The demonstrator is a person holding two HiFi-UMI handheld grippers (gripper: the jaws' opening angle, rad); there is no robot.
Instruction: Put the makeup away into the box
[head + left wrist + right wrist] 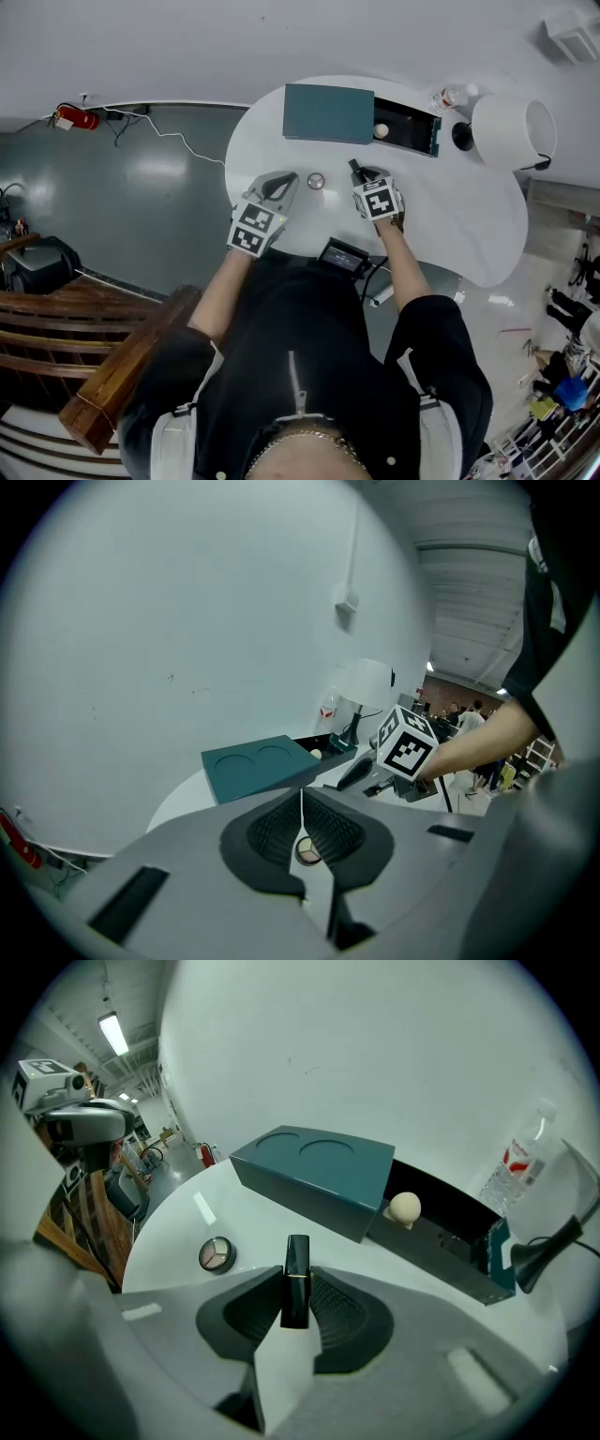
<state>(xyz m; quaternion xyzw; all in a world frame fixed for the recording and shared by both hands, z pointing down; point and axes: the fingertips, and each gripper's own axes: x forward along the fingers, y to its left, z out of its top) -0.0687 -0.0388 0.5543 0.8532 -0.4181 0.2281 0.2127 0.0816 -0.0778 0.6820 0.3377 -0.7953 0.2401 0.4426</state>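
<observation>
Right gripper (297, 1277) grasping lipstick (297, 1258) near the box (319, 1174), gold band (296, 1275) showing only in right gripper view, left gripper (302, 797) clenched empty.

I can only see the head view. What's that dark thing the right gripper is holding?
Observer: A black lipstick with a thin gold band. It is pinched between the fingers of the right gripper.
Operator: Is that big blue-green thing flat on top?
Observer: No, the box has two round dents in its lid.
Operator: And the little round thing?
Observer: That compact holds three shades of powder.
</observation>
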